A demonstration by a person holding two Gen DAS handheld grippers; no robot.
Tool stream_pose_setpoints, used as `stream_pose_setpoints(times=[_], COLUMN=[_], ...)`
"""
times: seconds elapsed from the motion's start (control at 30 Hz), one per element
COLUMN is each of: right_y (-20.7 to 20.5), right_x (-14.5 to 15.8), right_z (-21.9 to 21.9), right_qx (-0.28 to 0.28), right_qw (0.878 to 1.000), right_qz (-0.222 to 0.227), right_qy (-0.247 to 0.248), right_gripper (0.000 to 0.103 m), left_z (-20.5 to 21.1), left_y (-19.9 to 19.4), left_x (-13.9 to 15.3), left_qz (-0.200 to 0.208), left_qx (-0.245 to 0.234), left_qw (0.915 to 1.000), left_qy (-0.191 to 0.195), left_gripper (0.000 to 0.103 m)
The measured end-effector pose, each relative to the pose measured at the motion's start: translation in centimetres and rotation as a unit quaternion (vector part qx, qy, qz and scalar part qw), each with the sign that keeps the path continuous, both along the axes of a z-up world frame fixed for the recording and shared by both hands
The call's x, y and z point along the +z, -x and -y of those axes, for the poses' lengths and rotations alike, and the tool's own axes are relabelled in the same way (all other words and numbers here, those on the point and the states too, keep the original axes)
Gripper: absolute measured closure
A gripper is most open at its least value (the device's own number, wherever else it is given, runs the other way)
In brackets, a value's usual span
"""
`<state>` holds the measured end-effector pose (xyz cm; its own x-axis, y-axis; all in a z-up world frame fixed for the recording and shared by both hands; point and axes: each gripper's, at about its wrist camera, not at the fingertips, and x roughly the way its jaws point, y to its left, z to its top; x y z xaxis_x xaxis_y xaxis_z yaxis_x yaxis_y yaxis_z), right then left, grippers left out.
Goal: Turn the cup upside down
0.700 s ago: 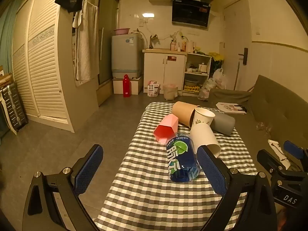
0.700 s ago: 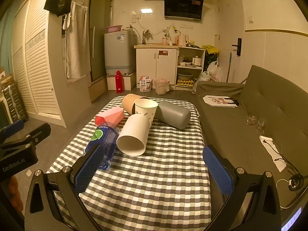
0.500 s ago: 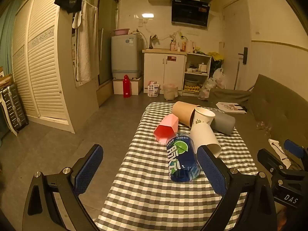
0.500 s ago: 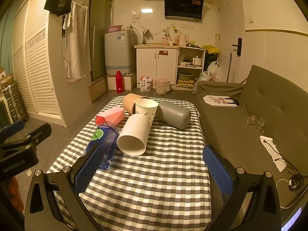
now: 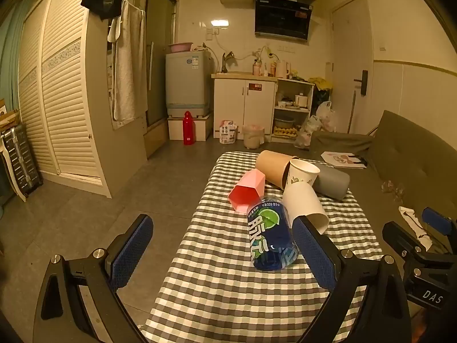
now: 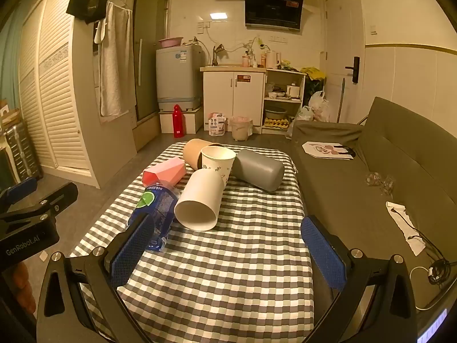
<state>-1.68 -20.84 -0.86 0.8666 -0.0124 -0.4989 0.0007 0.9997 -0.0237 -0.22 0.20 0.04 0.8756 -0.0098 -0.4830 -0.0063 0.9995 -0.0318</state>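
- Nothing has moved since the earlier frames: both views match them, and the cups lie where they lay.
- Left tongs (image 5: 222,250) sit at the bottom of the left view, spread wide and holding nothing, short of the cluster.
- Right tongs (image 6: 228,250) fill the bottom of the right view, likewise wide open and empty, over the near end of the desk (image 6: 217,285).
- Centre frame in the right view, a white cup (image 6: 200,200) lies on its side, mouth toward the camera, touching a blue bottle (image 6: 155,208) on its left.
- Behind it a printed paper cup (image 6: 217,161) stands upright, mouth up, between a brown cup (image 6: 192,151) and a grey cup (image 6: 260,170), both on their sides; a pink cup (image 6: 165,173) lies at centre left.
- Which cup is meant I cannot tell; the upright printed one seems likeliest.
- By my judgement the task has not begun: no cup is gripped or turned mouth down, so the reach, grasp, flip and set-down all remain.
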Motion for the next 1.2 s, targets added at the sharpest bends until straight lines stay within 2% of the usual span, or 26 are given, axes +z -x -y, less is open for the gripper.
stream_pose_setpoints(times=[1.2], right_y=[0.25], right_x=[-0.31], right_z=[-0.05], right_qx=[0.001], right_qw=[1.000], right_qz=[-0.004], right_qy=[-0.001], right_gripper=[0.000], left_z=[-0.12], left_y=[-0.18], left_x=[-0.28], left_qz=[-0.005], left_qx=[0.000], left_qw=[1.0000], left_qy=[-0.002], left_gripper=[0.002])
